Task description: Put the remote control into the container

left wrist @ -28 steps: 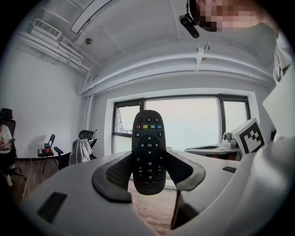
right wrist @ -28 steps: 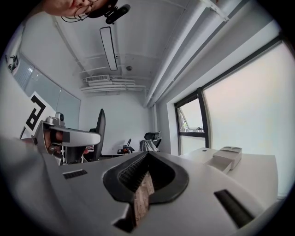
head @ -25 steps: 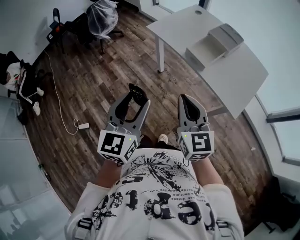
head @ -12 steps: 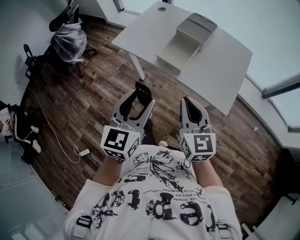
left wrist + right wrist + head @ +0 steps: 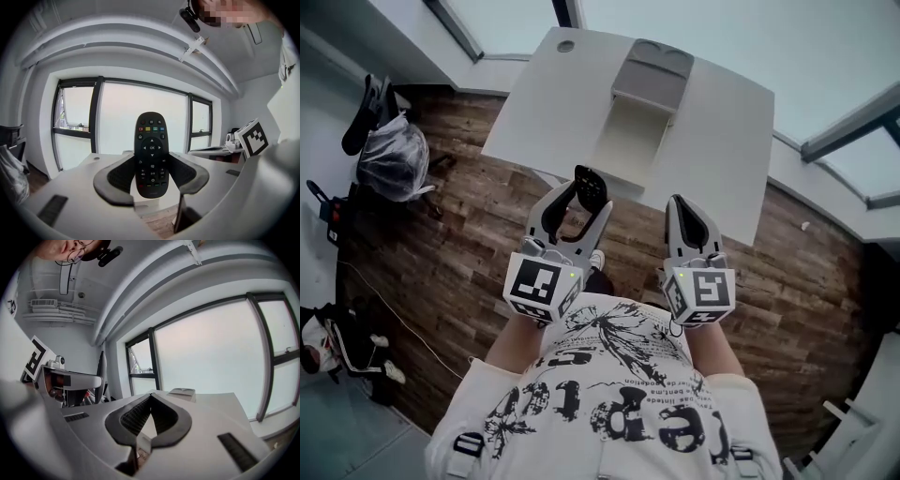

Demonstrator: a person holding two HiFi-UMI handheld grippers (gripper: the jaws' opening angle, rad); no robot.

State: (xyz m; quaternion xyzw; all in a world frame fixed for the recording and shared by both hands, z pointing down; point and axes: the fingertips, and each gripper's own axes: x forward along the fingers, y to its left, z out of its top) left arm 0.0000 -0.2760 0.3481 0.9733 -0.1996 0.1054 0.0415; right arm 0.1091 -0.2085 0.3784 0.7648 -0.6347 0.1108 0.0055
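Short of table [image 5: 727, 141] and container [image 5: 634, 141]: remote control [image 5: 151, 154] in left tool [image 5: 579, 201], right tool [image 5: 682, 208] closed.

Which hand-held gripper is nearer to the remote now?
Left. The left hand-held gripper is shut on the remote, which sticks out from between its jaws. The right hand-held gripper is beside it, shut and empty, apart from the remote.

In the head view, all but the top end of the remote control [image 5: 590, 180] is hidden by the left gripper [image 5: 586, 199]. In the right gripper view, the inside of the container [image 5: 183, 392] cannot be seen.
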